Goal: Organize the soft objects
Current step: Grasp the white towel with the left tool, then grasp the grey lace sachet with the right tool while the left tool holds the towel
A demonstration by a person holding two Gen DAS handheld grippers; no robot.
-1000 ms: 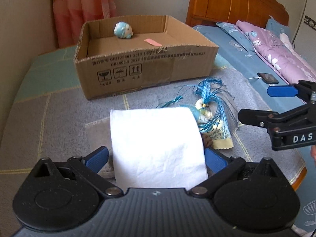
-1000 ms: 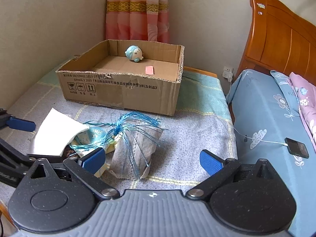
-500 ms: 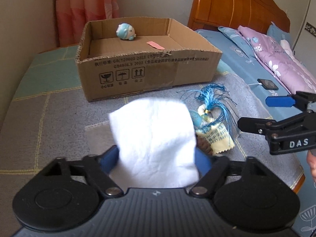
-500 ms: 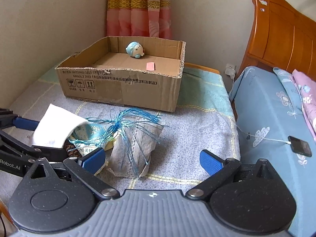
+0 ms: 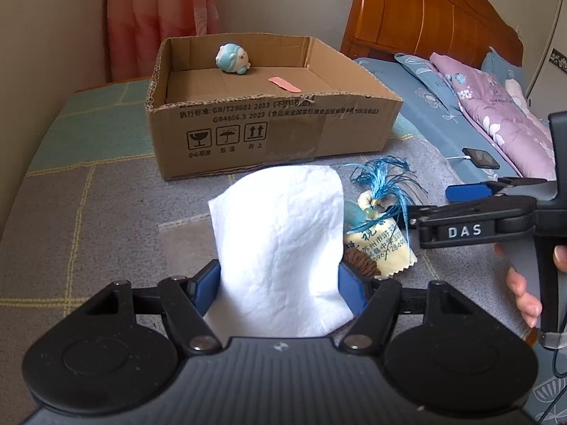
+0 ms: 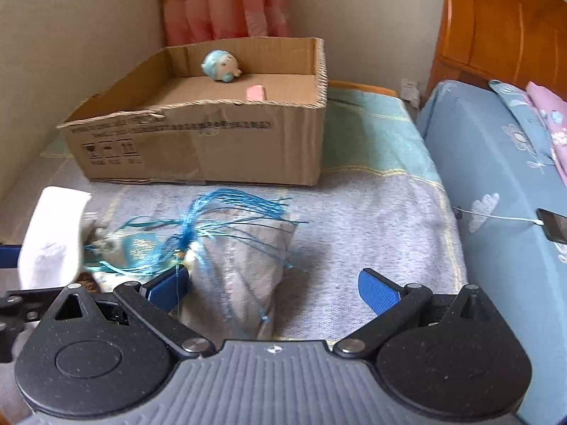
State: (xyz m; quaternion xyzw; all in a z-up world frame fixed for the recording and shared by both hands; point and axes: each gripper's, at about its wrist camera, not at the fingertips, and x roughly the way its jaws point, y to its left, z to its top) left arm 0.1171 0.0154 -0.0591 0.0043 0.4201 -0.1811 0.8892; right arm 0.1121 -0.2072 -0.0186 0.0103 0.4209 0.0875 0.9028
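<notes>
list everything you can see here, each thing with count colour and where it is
white tissue: 1, white, clamped in the left gripper, lifted
cardboard box: 1, brown, open, on the blanket behind the pile
plush toy: 1, pale blue and white, inside the box at its back wall
pink strip: 1, pink, on the box floor
sachet: 1, cream with blue tassel, on the blanket beside the tissue
grey pouch: 1, grey, under blue threads
phone: 1, black, on the blue bed, cabled
curtain: 1, pink
headboard: 1, wooden
left gripper: 1, black, blue pads
right gripper: 1, open over the pouch
</notes>
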